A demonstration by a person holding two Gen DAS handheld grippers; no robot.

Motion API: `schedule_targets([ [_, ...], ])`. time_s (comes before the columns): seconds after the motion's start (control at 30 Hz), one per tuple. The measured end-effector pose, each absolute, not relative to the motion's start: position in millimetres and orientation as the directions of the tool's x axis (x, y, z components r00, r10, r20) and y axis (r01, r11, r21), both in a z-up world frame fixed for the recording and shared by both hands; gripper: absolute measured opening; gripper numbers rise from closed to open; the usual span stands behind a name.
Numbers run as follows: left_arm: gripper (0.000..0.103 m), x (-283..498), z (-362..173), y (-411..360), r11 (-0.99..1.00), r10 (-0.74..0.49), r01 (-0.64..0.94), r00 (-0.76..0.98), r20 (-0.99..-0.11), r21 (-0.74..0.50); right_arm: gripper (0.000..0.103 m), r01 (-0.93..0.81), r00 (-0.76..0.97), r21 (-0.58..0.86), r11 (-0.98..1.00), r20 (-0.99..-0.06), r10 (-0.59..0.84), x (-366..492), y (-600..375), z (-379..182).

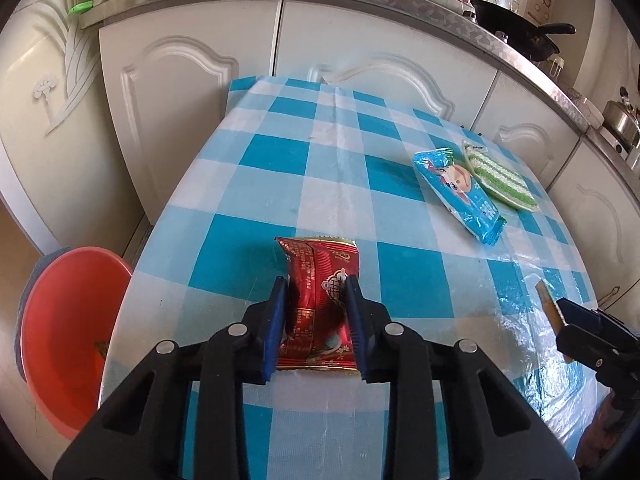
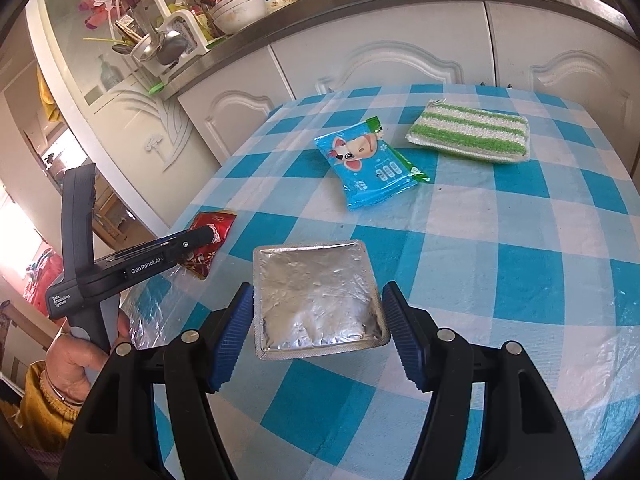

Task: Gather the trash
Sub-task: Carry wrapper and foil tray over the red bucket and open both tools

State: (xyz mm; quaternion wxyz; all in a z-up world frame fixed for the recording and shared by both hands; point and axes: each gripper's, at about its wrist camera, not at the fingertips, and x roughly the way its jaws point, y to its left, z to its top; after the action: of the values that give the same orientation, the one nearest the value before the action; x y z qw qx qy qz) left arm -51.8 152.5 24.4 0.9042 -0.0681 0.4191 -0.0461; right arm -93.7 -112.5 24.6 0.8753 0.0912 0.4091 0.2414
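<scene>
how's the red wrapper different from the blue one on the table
The red wrapper is squeezed and creased between the left gripper's pads; the blue wrapper lies free, touched by no gripper. The red one sits near the table edge by the orange basin; the blue one lies farther in, beside the green striped sponge. The blue one shows a cartoon animal; the red one bears gold print. Both are small sealed-style snack packets.

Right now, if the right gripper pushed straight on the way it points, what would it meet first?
The silver foil blister pack, lying between the right gripper's open jaws. The blue wrapper lies farther along, though depth is unclear.
</scene>
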Motion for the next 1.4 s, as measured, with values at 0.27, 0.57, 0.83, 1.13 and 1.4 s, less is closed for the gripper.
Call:
schedule_targets([
  [0.27,0.028,-69.5,33.7,178.1,0.968,-0.195,0.015,0.671,-0.716,-0.250,0.066,-0.389,0.525,0.349,0.853,-0.677,0.517,-90.6,-91.2,25.7],
  [0.57,0.028,-86.9,42.6,209.6,0.957,-0.192,-0.021,0.703,-0.685,-0.289,0.066,-0.465,0.477,0.340,0.818,-0.682,0.555,-89.4,-49.4,26.7],
  [0.83,0.027,-99.0,47.5,234.1,0.944,-0.191,-0.046,0.732,-0.654,-0.326,0.066,-0.524,0.426,0.345,0.779,-0.686,0.590,-84.8,-12.0,26.8],
  [1.13,0.027,-117.8,63.7,274.3,0.931,-0.143,-0.102,0.781,-0.608,-0.349,0.066,-0.602,0.355,0.367,0.709,-0.672,0.650,-77.6,39.0,33.1],
  [1.4,0.027,-132.0,56.9,325.0,0.922,-0.031,-0.222,0.776,-0.630,-0.318,0.066,-0.692,0.303,0.348,0.632,-0.654,0.693,-70.2,100.4,46.4],
])
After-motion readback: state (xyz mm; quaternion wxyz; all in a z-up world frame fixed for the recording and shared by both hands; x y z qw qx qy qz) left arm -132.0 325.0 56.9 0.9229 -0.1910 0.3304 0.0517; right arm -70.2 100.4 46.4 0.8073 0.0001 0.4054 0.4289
